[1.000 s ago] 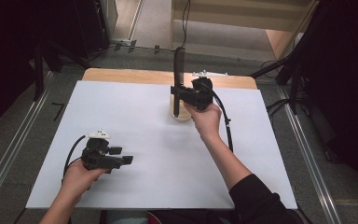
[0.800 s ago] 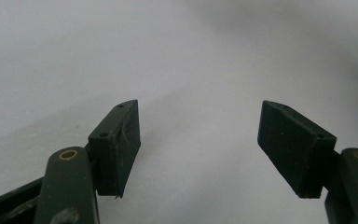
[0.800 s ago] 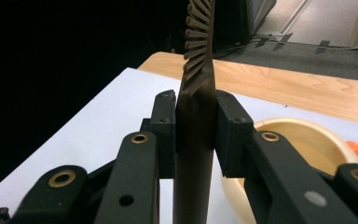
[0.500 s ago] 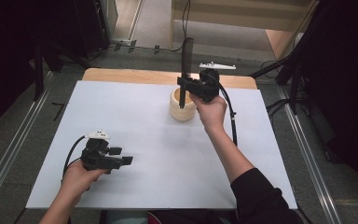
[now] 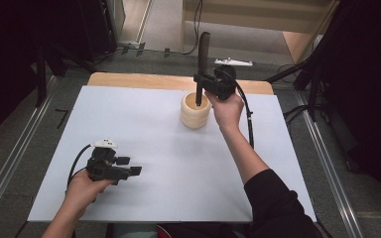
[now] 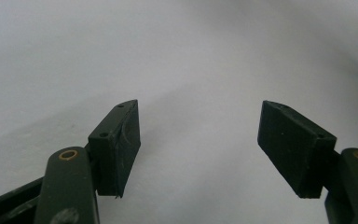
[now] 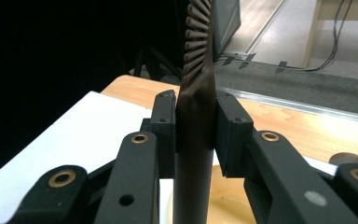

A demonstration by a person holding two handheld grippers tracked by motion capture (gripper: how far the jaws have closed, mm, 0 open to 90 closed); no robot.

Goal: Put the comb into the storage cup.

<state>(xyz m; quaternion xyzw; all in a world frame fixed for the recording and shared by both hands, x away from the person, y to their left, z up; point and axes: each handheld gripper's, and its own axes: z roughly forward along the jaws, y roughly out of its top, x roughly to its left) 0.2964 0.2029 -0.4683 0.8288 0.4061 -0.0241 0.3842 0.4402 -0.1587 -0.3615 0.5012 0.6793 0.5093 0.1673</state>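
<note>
High view: the right gripper (image 5: 202, 85) is held above the far middle of the white surface (image 5: 168, 163), its fingers clamped on a dark comb (image 5: 203, 64) that stands upright, its lower end reaching down into the open top of a pale wooden cup (image 5: 195, 111). The cup stands upright on the white surface near its far edge, with the right hand (image 5: 225, 110) just beside it. The left gripper (image 5: 129, 172) is held low over the near left part of the surface, well apart from the cup, in the left hand (image 5: 82, 187). In the left gripper view, the two black fingers (image 6: 116, 144) are seen spread apart with nothing between them, only the bare white surface lying beyond. In the right gripper view, the comb's dark handle (image 7: 193, 140) is seen pressed between the two finger pads, its row of teeth (image 7: 198, 32) rising above them and the pale inside of the cup (image 7: 223, 200) lying below. A strip of bare wood (image 5: 129, 81) is seen beyond the white sheet at the far edge.
</note>
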